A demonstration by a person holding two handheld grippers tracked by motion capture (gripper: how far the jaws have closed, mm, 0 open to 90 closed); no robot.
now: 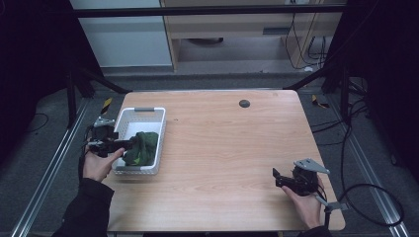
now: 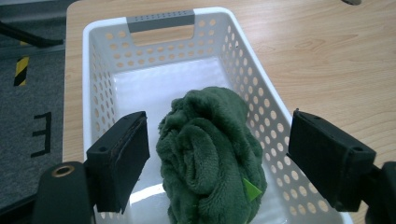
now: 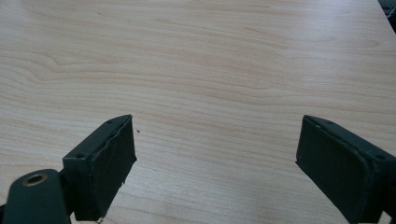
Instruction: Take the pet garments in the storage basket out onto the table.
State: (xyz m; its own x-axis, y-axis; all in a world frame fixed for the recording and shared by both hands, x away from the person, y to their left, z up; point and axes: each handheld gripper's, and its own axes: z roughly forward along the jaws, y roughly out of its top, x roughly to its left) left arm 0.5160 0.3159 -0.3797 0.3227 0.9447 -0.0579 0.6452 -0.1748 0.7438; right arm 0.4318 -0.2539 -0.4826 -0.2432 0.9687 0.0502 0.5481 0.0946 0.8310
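A dark green fluffy cloth (image 2: 210, 156) lies bunched up in the near half of a white perforated basket (image 2: 104, 60). From above the cloth (image 1: 141, 147) sits in the basket (image 1: 129, 115) at the table's left side. My left gripper (image 1: 126, 144) reaches over the basket's left wall; its jaws stand wide apart on either side of the cloth without pressing it. That left gripper (image 2: 219, 161) is open. My right gripper (image 1: 278, 178) rests low near the table's front right corner, open, with bare wood between its jaws. The right gripper (image 3: 215, 158) holds nothing.
The wooden table (image 1: 222, 138) has a small dark round cap (image 1: 244, 103) near its far edge. The basket has a grey handle (image 2: 161, 20) on its far wall. Black frame bars and cables lie on the floor around the table.
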